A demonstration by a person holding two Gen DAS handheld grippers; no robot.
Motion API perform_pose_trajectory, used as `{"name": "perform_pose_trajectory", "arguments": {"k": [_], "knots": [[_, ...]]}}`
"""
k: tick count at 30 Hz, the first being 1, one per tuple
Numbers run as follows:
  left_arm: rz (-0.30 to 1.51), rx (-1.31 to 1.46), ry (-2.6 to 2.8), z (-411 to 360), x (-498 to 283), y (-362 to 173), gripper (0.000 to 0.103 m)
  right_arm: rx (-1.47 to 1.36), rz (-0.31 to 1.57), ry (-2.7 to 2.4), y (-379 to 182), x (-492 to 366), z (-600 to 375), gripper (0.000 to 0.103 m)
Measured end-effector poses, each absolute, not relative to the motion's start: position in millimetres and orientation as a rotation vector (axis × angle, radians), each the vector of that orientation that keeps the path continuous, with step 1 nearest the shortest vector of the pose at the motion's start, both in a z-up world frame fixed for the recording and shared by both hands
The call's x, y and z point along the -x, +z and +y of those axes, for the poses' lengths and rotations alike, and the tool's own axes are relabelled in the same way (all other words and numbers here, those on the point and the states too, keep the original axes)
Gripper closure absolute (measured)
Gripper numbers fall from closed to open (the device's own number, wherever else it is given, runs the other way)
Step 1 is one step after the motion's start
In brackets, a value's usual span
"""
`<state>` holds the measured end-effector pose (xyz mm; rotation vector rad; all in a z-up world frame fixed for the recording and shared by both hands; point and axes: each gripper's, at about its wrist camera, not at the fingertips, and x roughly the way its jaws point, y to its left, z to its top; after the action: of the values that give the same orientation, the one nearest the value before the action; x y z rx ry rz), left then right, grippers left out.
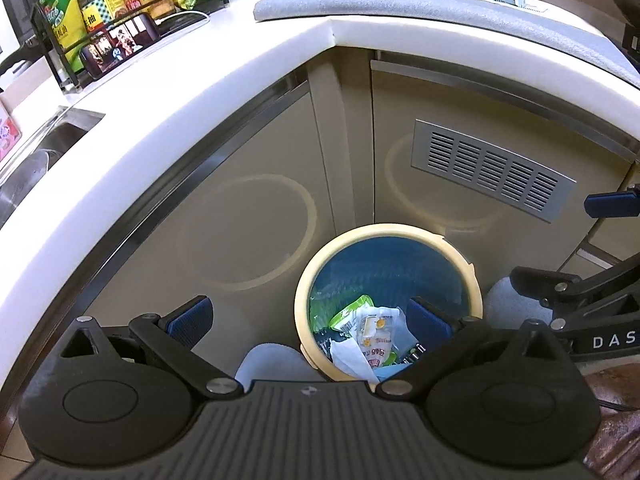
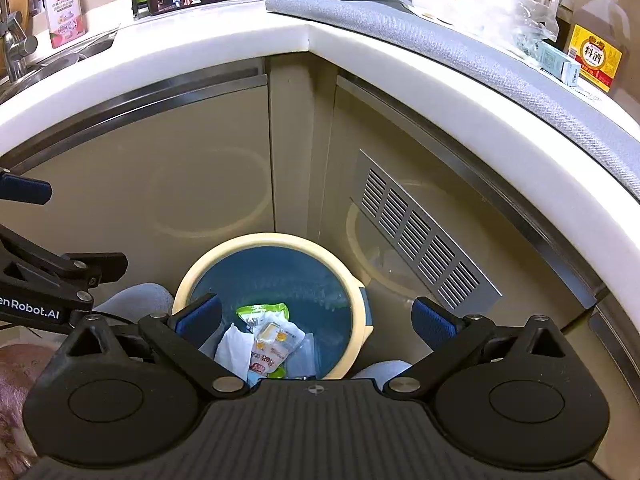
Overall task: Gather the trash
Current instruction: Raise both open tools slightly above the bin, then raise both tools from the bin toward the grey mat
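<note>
A white worktop (image 1: 168, 92) is seen wrapping around an inside corner of a kitchen, with beige cabinet doors (image 2: 160, 168) below it and a metal vent grille (image 1: 492, 170) set in the right-hand door. On the floor in that corner a round bin (image 1: 476, 276) with a cream rim and a blue liner is placed close to the cabinet doors. Trash (image 1: 368, 328) is held inside it: a green wrapper, white crumpled paper and a printed packet.

The left gripper (image 1: 312, 316) is held above the bin's near edge, its blue-padded fingers (image 1: 192, 316) spread wide apart with nothing between them. The right gripper (image 2: 316, 316) is held likewise over the bin, fingers (image 2: 434, 320) wide apart and empty.

On the worktop a grey mat (image 2: 460, 36) is laid along the right run, with a yellow-labelled bottle (image 2: 596, 56) and a small pale box (image 2: 556, 62) on it. At the back left a black wire rack (image 1: 132, 4) of bottles is seen, a phone (image 1: 120, 44) with a lit screen propped against it. A steel sink (image 1: 36, 152) is set in the left run, with a pink bottle (image 2: 64, 4) beside it.
</note>
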<state>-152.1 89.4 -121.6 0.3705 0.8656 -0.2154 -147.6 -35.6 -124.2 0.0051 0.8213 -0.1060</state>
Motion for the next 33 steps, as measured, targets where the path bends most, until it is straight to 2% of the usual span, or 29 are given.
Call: {"name": "perform_pose_trajectory", "arguments": {"k": [22, 33], "knots": [[0.846, -0.397, -0.215, 87, 153, -120, 0.0, -0.011, 0.825, -0.113, -127, 147, -40, 0.002], [0.805, -0.434, -0.243, 76, 149, -104, 0.0, -0.01, 0.741, -0.133, -111, 150, -49, 0.0]]}}
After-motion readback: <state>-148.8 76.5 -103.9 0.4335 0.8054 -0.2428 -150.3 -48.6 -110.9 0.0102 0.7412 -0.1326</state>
